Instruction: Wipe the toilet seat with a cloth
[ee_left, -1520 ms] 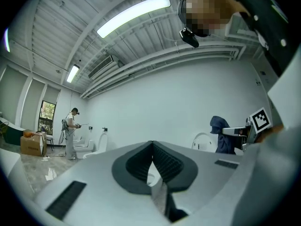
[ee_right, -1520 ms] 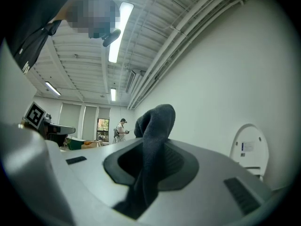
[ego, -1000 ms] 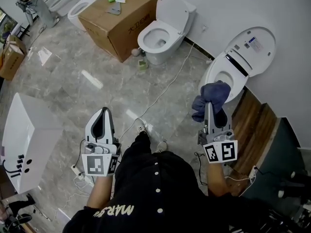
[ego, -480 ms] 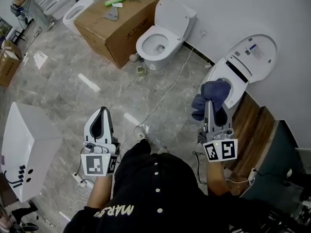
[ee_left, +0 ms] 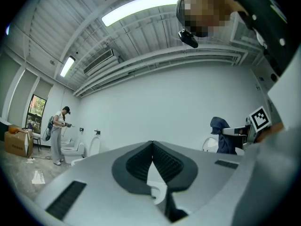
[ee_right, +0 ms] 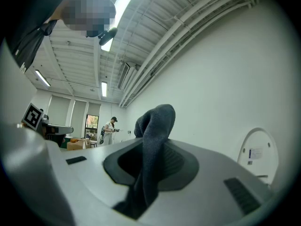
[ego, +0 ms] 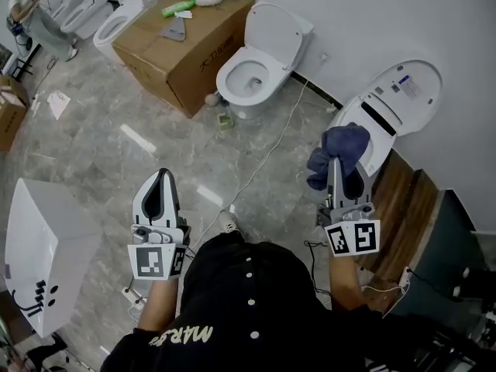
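Note:
A white toilet with its lid raised against the wall stands at the right of the head view; its seat rim shows beside the cloth. My right gripper is shut on a dark blue cloth, held in the air just left of that toilet's bowl. The cloth bunches up between the jaws in the right gripper view, with the lid behind. My left gripper is shut and empty, held above the marble floor, far left of the toilet.
A second white toilet stands open by the wall, with a cardboard box carrying tools next to it. A cable runs across the floor. A white cabinet sits at left, a wooden platform at right. A person stands far off.
The view has shifted slightly toward the toilets; both grippers hold nearly the same pose, the right one with the cloth a little higher and closer to the toilet.

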The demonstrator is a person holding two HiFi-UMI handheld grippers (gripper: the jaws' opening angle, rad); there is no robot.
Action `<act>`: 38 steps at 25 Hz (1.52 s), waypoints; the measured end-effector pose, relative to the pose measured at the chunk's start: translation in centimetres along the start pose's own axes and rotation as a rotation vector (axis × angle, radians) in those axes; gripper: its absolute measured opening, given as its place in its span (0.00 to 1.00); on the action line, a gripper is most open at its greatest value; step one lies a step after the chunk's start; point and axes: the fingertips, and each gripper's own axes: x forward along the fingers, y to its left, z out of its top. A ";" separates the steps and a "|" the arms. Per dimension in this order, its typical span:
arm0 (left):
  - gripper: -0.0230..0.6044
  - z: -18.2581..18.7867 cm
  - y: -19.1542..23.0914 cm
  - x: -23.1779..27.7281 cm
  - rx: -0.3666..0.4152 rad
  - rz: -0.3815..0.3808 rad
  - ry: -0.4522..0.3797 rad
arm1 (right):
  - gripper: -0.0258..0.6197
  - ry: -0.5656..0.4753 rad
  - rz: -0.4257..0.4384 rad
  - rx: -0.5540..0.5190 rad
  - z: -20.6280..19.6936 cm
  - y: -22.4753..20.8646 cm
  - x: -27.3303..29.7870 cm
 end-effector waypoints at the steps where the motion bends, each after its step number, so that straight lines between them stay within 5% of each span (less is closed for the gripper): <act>1: 0.05 0.0 0.5 0.3 0.000 -0.003 -0.001 | 0.15 -0.003 -0.004 -0.001 0.0 0.2 0.4; 17: 0.05 -0.6 6.9 3.2 0.018 -0.039 -0.006 | 0.15 -0.007 -0.058 -0.018 -1.2 3.4 4.5; 38: 0.05 -1.7 8.0 14.4 0.006 -0.008 -0.007 | 0.15 0.006 -0.031 -0.008 -3.3 -2.2 15.6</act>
